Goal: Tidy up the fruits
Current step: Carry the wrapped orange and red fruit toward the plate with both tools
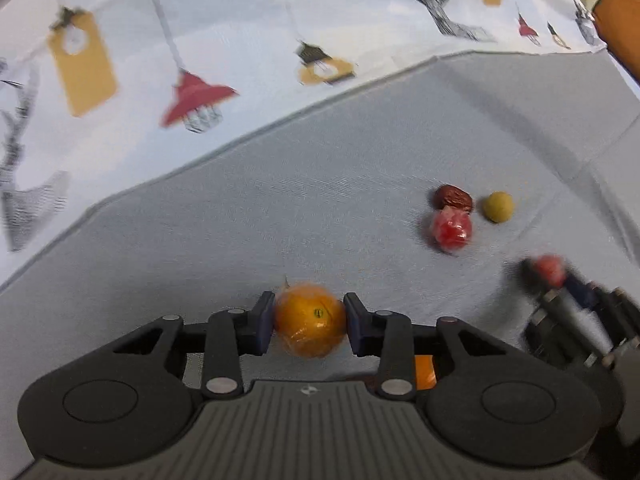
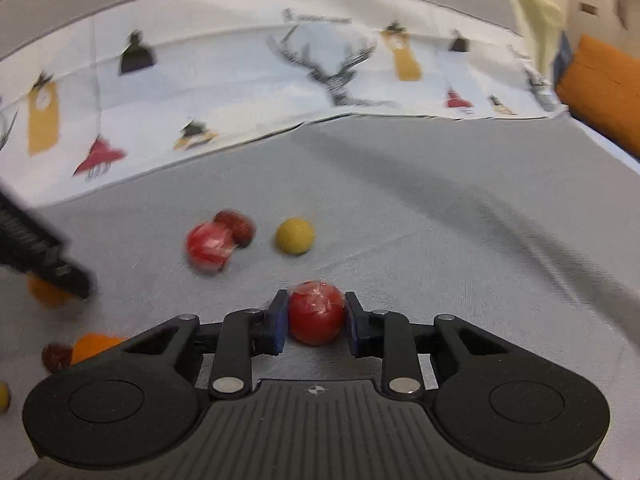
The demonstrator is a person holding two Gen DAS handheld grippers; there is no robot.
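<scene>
My left gripper (image 1: 309, 320) is shut on a wrapped orange (image 1: 310, 319) just above the grey mat (image 1: 320, 184). My right gripper (image 2: 316, 318) is shut on a wrapped red fruit (image 2: 317, 317); it also shows blurred at the right of the left wrist view (image 1: 550, 270). On the mat lie another wrapped red fruit (image 1: 451, 229) (image 2: 208, 245), a dark red date (image 1: 453, 197) (image 2: 238, 224) touching it, and a small yellow-green fruit (image 1: 497, 207) (image 2: 295, 236) beside them.
Another orange (image 2: 94, 344), a dark red fruit (image 2: 56, 356) and a yellow fruit (image 2: 3, 396) lie at the lower left of the right wrist view. A printed white tablecloth (image 1: 240, 40) lies beyond the mat. An orange object (image 2: 600, 88) sits far right.
</scene>
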